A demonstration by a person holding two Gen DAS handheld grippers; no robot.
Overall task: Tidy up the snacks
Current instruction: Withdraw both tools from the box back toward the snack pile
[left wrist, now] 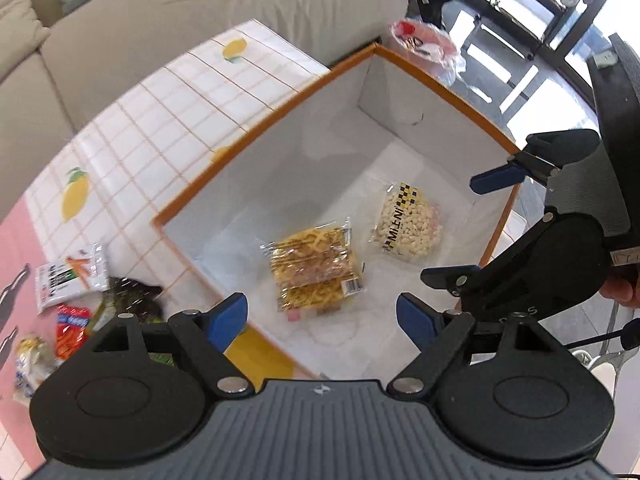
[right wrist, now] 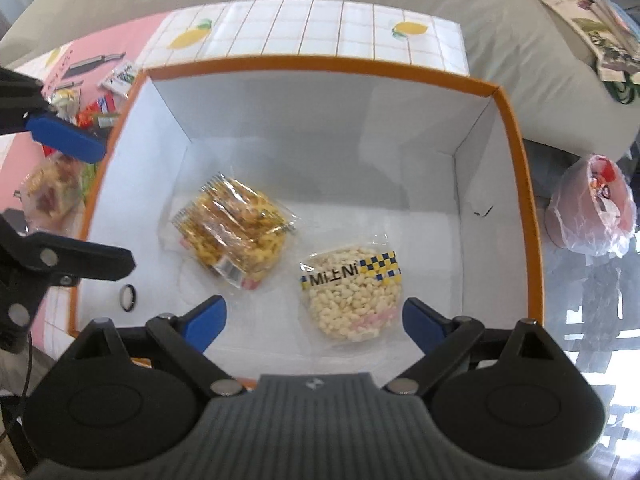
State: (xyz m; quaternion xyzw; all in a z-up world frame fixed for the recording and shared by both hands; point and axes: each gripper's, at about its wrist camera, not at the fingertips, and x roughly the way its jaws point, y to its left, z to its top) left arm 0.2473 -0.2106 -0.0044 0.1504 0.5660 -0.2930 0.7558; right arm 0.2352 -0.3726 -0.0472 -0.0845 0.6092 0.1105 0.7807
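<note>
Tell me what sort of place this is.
Most likely a home living room: a beige sofa stands behind a low table with a lemon-print cloth, and an orange-rimmed box of snacks sits on it. Glass doors show behind.

Worktop: a low worktop covered by a white grid-pattern cloth with lemon prints, beside a pink mat printed with dark utensil shapes.
Storage box: an orange-rimmed white box stands on the cloth, open at the top.
Loose snacks: a cluster of packets lies left of the box, among them a white sachet, a red packet and a dark green one.
</note>
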